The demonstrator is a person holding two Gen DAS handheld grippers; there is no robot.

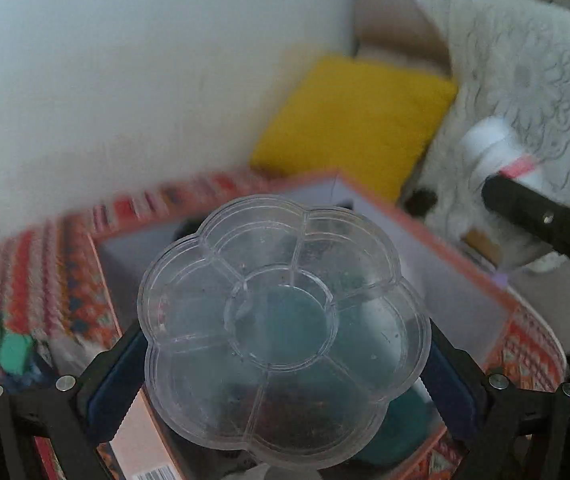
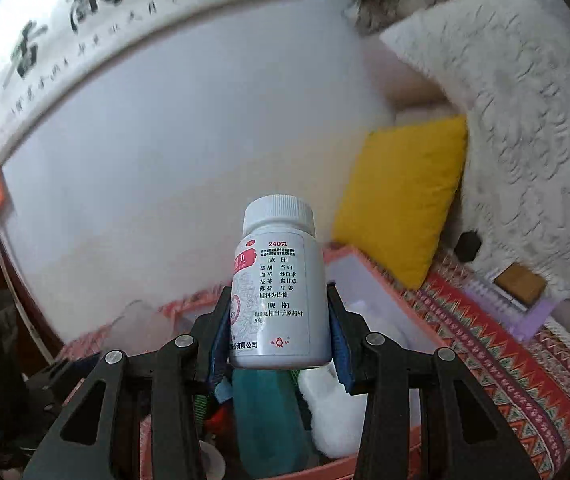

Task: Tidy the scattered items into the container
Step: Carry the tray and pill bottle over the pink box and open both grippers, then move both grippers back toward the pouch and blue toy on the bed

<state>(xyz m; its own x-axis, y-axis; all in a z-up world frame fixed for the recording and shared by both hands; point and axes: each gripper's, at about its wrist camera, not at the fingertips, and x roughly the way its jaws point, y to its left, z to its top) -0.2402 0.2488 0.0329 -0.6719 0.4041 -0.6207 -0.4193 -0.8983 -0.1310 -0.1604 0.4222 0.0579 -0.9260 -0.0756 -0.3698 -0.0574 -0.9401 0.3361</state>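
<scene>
Left gripper [image 1: 285, 364]: jaws clamped on a clear plastic flower-shaped compartment tray [image 1: 285, 328], both blue pads pressing its opposite lobes; tray held roughly flat, its compartments appearing empty; it sits above the open orange-rimmed storage box [image 1: 465, 296], whose pale inner walls and dark contents show through the plastic.

Right gripper [image 2: 279, 340]: a white medicine bottle [image 2: 279, 292] stands upright between the jaws, ribbed white cap uppermost, printed label facing the camera; the left pad lies against the bottle's side; at the right pad contact cannot be confirmed; no earlier view is available to judge any change. The bottle is positioned over the same box [image 2: 369, 268]; beneath it, inside the box, lie a teal item [image 2: 265, 412], a white fluffy wad [image 2: 325, 412] and small red and green oddments, not identifiable.

In the left wrist view the bottle [image 1: 493, 148] appears at the right, blurred, on the tip of the other gripper's black finger [image 1: 525, 208].

Surroundings: box rests on a red patterned woven cloth [image 2: 505, 344]; yellow cushion [image 2: 401, 196] and white lace throw [image 2: 525, 120] behind; a lilac comb [image 2: 525, 312] and a brown block [image 2: 521, 284] lie on the cloth to the right; calligraphy scroll [image 2: 85, 28] on the wall.
</scene>
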